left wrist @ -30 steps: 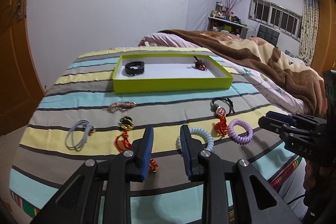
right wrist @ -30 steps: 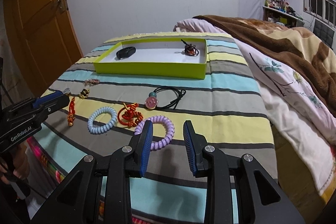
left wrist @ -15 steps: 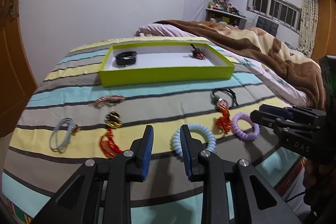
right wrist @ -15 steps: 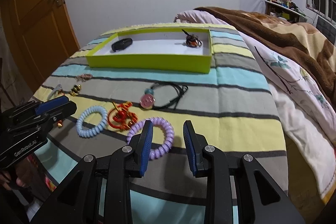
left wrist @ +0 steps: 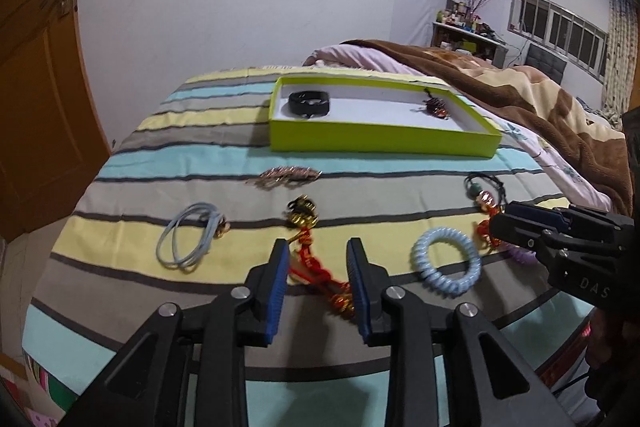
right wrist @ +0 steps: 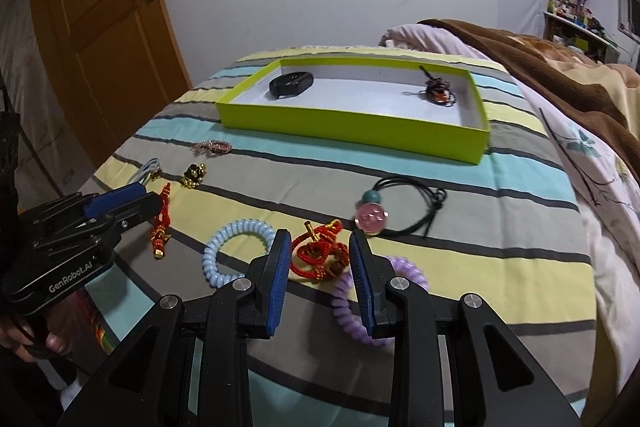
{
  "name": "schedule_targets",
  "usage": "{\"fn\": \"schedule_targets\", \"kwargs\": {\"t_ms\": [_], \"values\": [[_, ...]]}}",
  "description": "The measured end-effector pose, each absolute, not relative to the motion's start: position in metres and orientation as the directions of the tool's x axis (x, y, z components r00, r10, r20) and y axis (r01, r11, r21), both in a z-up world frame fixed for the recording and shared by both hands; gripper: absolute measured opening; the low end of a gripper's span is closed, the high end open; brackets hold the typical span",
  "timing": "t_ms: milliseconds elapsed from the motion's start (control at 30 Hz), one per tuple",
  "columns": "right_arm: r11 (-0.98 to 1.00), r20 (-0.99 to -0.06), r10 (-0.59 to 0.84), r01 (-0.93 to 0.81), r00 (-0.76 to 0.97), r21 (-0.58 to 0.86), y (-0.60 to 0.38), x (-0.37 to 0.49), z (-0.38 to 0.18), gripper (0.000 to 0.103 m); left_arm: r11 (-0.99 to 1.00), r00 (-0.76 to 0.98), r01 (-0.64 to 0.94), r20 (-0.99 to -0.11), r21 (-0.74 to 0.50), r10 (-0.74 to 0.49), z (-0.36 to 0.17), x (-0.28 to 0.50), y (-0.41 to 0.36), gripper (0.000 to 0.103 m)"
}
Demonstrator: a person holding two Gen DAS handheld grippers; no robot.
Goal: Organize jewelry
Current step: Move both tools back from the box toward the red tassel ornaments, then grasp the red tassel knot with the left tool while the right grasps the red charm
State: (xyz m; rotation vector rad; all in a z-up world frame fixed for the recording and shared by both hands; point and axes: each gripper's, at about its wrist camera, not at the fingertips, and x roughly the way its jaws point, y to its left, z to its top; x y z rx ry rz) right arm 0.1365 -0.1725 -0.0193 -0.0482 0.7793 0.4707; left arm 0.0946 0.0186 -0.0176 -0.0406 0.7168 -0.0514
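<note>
Both tongs hang over the near edge of the bed (left wrist: 192, 163), each with jaws parted and nothing between them. Left tongs (left wrist: 316, 281) frame the red cord charm (left wrist: 316, 269), which lies directly ahead and below; its long axis runs away from the tongs toward the gold knot (left wrist: 302, 213), roughly in line with the fingers. Right tongs (right wrist: 318, 269) frame the red knotted bracelet (right wrist: 318, 253), a compact bunch with no clear long axis, lying between the blue coil band (right wrist: 234, 253) and the purple coil band (right wrist: 360, 307). Green tray (right wrist: 352, 135) sits well beyond, straight ahead, already holding a black band (right wrist: 290, 84) and a dark beaded piece (right wrist: 438, 93). Each hand is nearer its own red piece; judged next call is a straight descent and close
</note>
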Motion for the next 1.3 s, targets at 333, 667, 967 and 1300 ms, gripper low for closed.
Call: {"fn": "schedule_targets", "kwargs": {"t_ms": [333,667,967,1300], "values": [[0.911,-0.722,0.354,-0.392,0.594,0.123,-0.164,0.153,-0.024,0.031,0.998,0.716,0.010,-0.696,-0.064,-0.052,-0.031,0.103,0.021,0.032],[0.905,-0.728,0.378,-0.395,0.572,0.160,-0.166,0.156,-0.025,0.012,0.998,0.717,0.038,-0.694,-0.053,-0.064,-0.032,0.103,0.012,0.011],[0.893,-0.683,0.418,-0.409,0.599,0.188,-0.172,0.144,-0.007,0.011,0.994,0.742,0.059,-0.662,-0.092,-0.105,-0.018,0.096,0.014,0.009],[0.904,-0.638,0.408,-0.387,0.653,0.182,-0.187,0.140,0.015,0.011,0.994,0.774,0.074,-0.623,-0.086,-0.112,0.004,0.102,0.013,0.009]]}}
